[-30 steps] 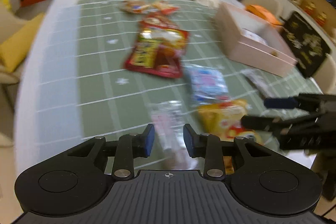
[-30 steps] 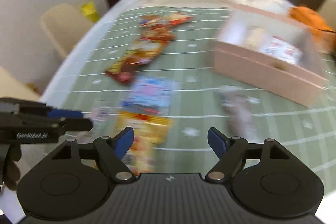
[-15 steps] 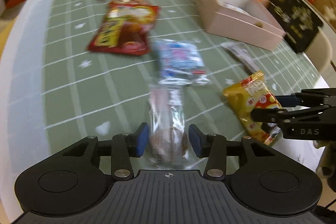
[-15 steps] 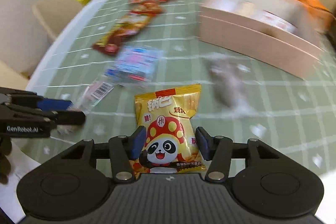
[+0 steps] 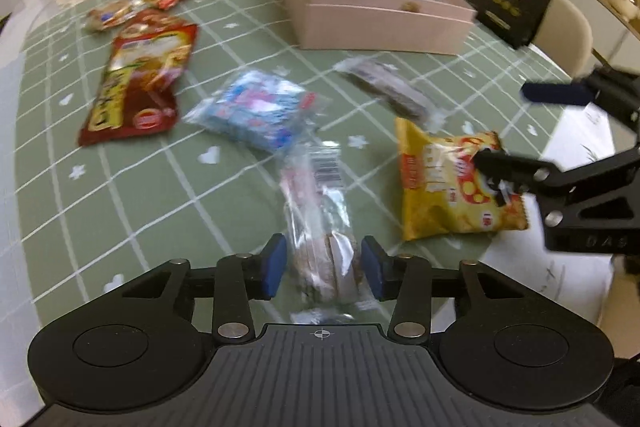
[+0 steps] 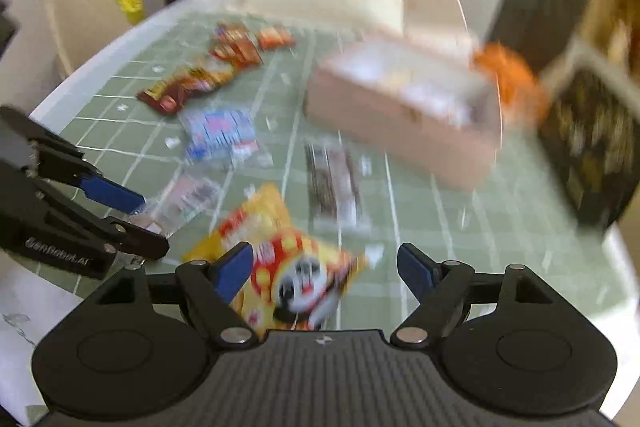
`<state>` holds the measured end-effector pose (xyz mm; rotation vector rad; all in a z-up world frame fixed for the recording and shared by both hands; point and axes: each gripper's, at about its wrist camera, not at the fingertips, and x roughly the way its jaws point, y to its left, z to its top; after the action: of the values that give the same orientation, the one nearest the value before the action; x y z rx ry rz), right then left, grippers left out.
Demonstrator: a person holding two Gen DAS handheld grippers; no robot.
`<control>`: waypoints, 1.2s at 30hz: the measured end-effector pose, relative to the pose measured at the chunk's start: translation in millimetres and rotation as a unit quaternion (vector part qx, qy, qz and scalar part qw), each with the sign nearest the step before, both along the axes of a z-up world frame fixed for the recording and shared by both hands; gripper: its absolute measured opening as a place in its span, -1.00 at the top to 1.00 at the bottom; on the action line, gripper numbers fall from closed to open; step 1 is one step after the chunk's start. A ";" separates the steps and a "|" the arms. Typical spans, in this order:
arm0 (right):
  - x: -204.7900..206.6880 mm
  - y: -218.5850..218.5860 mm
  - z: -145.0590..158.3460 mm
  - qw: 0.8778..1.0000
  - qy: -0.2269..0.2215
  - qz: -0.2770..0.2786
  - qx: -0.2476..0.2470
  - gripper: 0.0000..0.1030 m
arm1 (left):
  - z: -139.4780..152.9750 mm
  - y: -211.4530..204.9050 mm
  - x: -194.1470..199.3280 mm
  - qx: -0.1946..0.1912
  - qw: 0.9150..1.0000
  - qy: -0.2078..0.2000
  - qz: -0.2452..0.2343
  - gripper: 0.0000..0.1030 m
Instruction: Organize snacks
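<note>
Two grippers work beside the pink box [image 5: 376, 23]. Since half a second ago the right gripper [image 6: 326, 267] has spread its jaws wide, and the yellow panda bag [image 6: 280, 267] now sits tilted against its left finger only (blur hides any contact). The left gripper [image 5: 323, 265] still brackets the clear cookie pack [image 5: 320, 227], jaws narrow; whether they grip it, I cannot tell.

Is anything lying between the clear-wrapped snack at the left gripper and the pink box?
Yes. The blue-and-white snack packet lies on the green tablecloth just ahead of the clear-wrapped snack, which sits between the left gripper fingers, roughly toward the pink box.
</note>
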<state>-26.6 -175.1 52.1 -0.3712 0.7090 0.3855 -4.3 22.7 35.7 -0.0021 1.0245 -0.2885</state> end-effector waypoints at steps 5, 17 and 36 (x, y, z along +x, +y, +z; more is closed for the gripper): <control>37.9 9.9 10.5 1.000 0.003 0.006 0.018 -0.55 | 0.4 17.4 -2.3 -0.013 0.999 0.006 0.036 0.14; 106.9 31.3 -27.2 0.989 0.133 -0.021 0.064 0.27 | 1.5 16.6 -3.4 -0.031 0.998 0.022 0.044 0.14; 34.6 -78.6 40.5 0.979 0.069 -0.125 0.148 0.27 | 51.2 8.3 -12.8 -0.074 0.991 -0.104 0.030 0.84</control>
<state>8.0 -253.7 92.6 0.0285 0.8093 0.2743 -17.1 31.0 86.9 -0.1346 0.7938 -0.3024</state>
